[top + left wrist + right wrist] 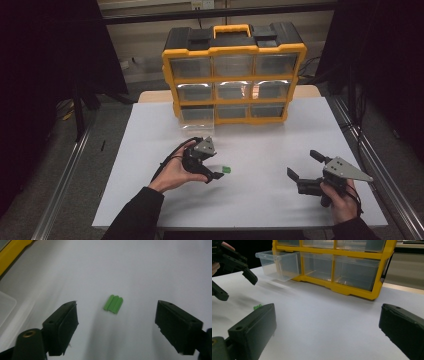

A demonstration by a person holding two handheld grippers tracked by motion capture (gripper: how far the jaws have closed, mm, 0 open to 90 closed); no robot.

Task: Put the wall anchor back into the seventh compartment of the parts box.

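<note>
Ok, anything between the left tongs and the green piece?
Nothing visible. The green piece lies on bare white table, centred ahead of the open left tongs, whose jaws flank it without touching.

The small ridged piece [113, 304] lies on the table [260, 150] between my left claw's [116, 322] jaws, organiser [234, 75] behind.

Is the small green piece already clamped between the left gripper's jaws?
No: the green piece lies on the white table, clear of the left gripper.
</note>
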